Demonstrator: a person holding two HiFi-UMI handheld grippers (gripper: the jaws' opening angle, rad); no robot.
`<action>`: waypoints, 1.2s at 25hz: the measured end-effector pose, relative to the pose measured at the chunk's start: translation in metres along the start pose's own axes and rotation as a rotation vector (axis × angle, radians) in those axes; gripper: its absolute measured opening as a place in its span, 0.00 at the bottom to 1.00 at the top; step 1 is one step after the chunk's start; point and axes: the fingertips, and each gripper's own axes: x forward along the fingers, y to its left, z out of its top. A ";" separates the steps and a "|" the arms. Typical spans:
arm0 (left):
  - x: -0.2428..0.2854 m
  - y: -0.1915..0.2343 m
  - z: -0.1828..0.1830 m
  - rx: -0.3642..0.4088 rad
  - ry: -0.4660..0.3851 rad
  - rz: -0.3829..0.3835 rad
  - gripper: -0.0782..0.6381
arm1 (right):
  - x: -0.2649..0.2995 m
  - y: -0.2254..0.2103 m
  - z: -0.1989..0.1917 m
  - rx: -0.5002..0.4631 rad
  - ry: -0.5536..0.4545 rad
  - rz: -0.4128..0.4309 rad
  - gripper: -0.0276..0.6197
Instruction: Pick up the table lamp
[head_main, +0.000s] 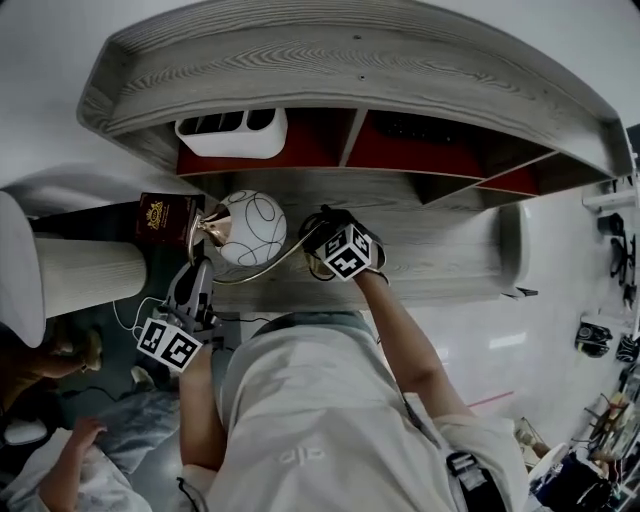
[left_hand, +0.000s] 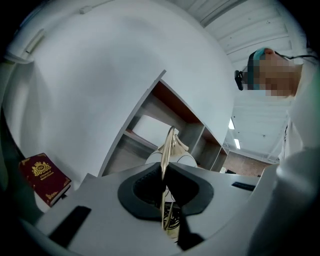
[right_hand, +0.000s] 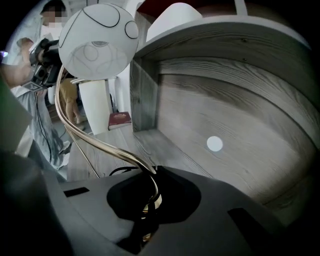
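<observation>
The table lamp has a white globe shade (head_main: 251, 227) with thin dark loops and a curved brass stem (head_main: 270, 265). It hangs over the grey wooden desk (head_main: 440, 250). My left gripper (head_main: 197, 283) is shut on a thin brass bar of the lamp (left_hand: 165, 165), with the globe (left_hand: 189, 160) just beyond the jaws. My right gripper (head_main: 322, 247) is shut on the brass stem low down, near its foot (right_hand: 148, 199). From there the stem (right_hand: 90, 140) arcs up to the globe (right_hand: 98, 41).
A curved wooden shelf unit (head_main: 350, 60) with red-backed compartments stands behind the desk and holds a white basket (head_main: 232, 132). A dark red book (head_main: 165, 218) and a white ribbed cylinder (head_main: 90, 272) lie at the left. Another person (head_main: 60, 470) is at the lower left.
</observation>
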 end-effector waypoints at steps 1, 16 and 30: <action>-0.001 0.000 0.000 -0.013 -0.013 -0.007 0.16 | -0.006 -0.002 0.000 -0.012 0.012 -0.004 0.10; 0.022 -0.024 -0.013 -0.195 -0.173 -0.142 0.16 | -0.113 -0.059 -0.014 -0.122 0.161 -0.160 0.10; 0.063 -0.088 -0.041 -0.286 -0.229 -0.321 0.17 | -0.206 -0.109 -0.056 -0.146 0.231 -0.292 0.10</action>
